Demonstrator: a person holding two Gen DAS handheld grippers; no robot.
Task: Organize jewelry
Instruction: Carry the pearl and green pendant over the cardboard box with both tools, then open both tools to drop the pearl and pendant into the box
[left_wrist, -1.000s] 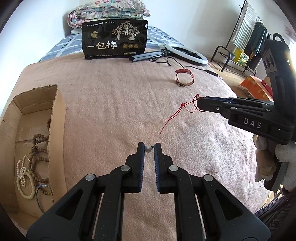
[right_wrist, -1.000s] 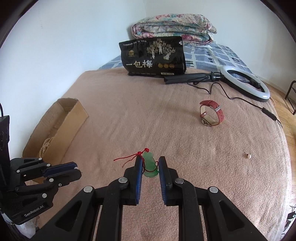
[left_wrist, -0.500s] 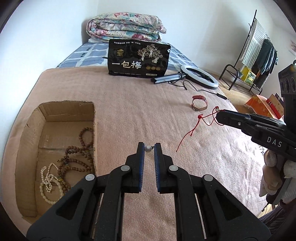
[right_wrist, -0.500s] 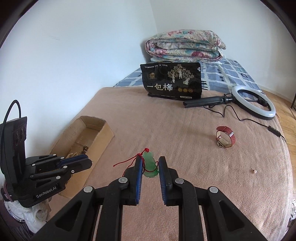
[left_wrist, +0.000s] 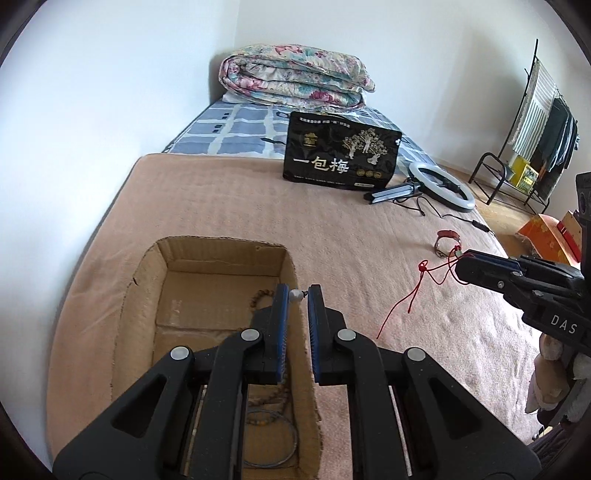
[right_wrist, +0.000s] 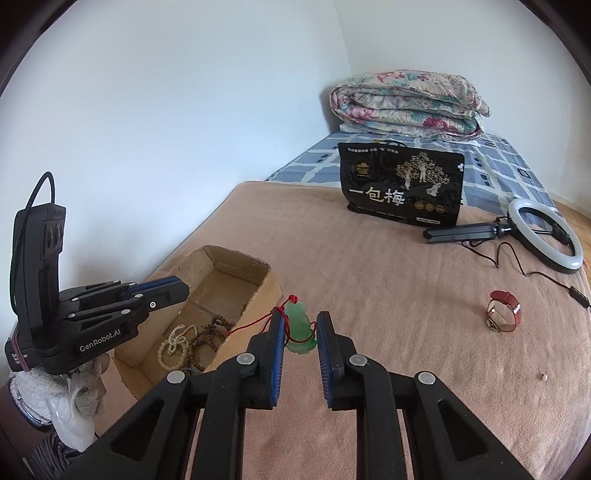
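Carrying two pieces toward the cardboard box (left_wrist: 147, 295), both claws loaded.

Left gripper (left_wrist: 298, 295) pinching a small pearl stud (left_wrist: 295, 294) at the fingertips, hovering over the right-hand wall of the box; right gripper (right_wrist: 301, 328) pinching a green jade pendant (right_wrist: 301, 326), its red cord (left_wrist: 413, 295) dangling clear of the pink blanket (right_wrist: 406, 332), just beside the box but not yet over the opening. Already lying inside the box: wooden bead strands (right_wrist: 208, 334), a pale bead bracelet (right_wrist: 175, 345), a thin metal bangle (left_wrist: 275, 439). Waiting out on the blanket, well apart from the box: a red-strapped watch (right_wrist: 504, 310) and one tiny pale piece (right_wrist: 543, 376), possibly a matching stud. Judging progress as past halfway: two drops pending, two pickups left. Disregarding snack bag (right_wrist: 402, 184) and ring light (right_wrist: 543, 236) as non-jewelry.
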